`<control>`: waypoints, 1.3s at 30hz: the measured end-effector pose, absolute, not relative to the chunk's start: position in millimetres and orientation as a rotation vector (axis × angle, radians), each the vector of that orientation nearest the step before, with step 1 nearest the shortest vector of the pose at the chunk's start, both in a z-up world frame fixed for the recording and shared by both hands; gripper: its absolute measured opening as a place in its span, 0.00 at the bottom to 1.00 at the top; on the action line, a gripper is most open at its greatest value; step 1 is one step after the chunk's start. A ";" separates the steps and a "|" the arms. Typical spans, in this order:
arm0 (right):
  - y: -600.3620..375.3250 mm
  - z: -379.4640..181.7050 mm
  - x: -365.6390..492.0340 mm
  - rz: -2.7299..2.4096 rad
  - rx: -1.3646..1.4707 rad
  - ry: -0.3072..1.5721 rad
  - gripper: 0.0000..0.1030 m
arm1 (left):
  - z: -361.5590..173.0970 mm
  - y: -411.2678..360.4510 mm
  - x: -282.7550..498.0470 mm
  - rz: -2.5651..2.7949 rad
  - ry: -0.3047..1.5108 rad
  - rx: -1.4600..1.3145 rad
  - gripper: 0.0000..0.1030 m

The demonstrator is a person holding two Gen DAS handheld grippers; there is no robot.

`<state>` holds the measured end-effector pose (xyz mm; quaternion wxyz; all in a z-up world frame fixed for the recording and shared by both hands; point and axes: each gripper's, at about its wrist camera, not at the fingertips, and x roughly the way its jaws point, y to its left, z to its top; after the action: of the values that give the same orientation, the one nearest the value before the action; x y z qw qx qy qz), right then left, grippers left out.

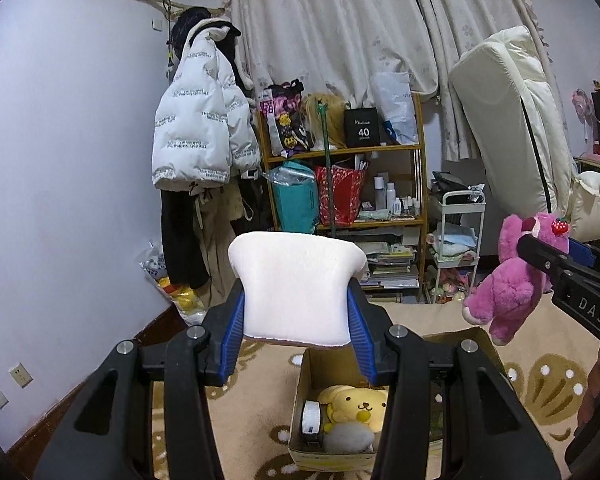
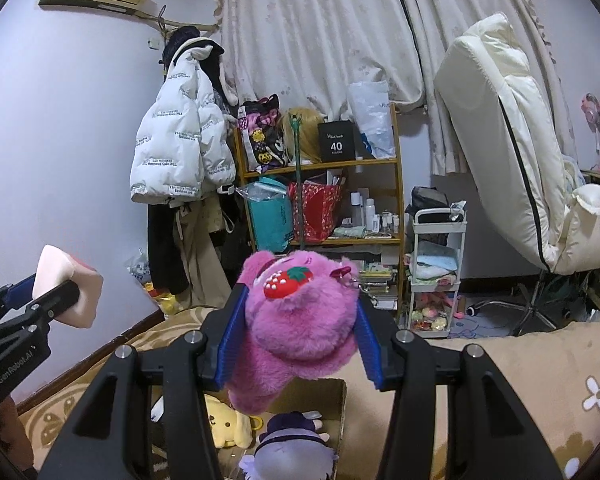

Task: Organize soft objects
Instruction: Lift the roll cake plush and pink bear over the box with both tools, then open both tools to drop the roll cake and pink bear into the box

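Both sets of fingers are loaded. On the left gripper (image 1: pixel 296 320), the blue pads pinch a white toast-shaped plush (image 1: pixel 296 292) from either side, and it stands upright between them. On the right gripper (image 2: pixel 296 336), the pads press into the sides of a pink bear plush (image 2: pixel 296 320) with a strawberry charm on its head; its body hangs below the fingers.

Just beneath, at 6 o'clock in both wrist views, a cardboard box (image 1: pixel 304 392) sits open on the patterned tan bedding (image 2: pixel 520 372). Inside it lie a yellow dog plush (image 1: pixel 356 404), a white fluffy ball (image 1: pixel 348 436) in front of that and a small white roll (image 1: pixel 311 416) against the left wall. The right view also shows a purple-haired plush (image 2: pixel 292 436) at the box's near end.

From the left view the bear hangs at 3 o'clock, over the box's right edge; from the right view the toast sits at 9 o'clock, off to the side of the box.

Farther off, at 12 o'clock, stand a wooden shelf (image 1: pixel 380 148) crowded with bags and bottles, a white jacket (image 1: pixel 196 120) hanging at 10 o'clock, and a small white trolley (image 1: pixel 460 232) at 2 o'clock.

As I read it, the sorting is partly done: several soft toys are boxed, and two are held above the box, not yet dropped in. More may wait out of view.
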<state>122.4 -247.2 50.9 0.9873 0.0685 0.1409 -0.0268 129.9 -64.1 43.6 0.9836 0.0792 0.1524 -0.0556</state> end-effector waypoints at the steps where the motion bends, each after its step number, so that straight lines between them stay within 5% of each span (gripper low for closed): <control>1: -247.3 48.6 124.5 -0.052 0.142 0.284 0.52 | 41.4 -64.5 132.4 -0.113 0.313 0.159 0.44; 39: -231.8 -34.7 171.2 0.091 0.219 0.521 0.53 | -41.2 -72.3 170.6 -0.150 0.564 0.192 0.56</control>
<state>171.2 -231.8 -34.7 0.9593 0.1078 0.2571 0.0450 170.6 -72.3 -41.2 0.9532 0.0945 0.2776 -0.0737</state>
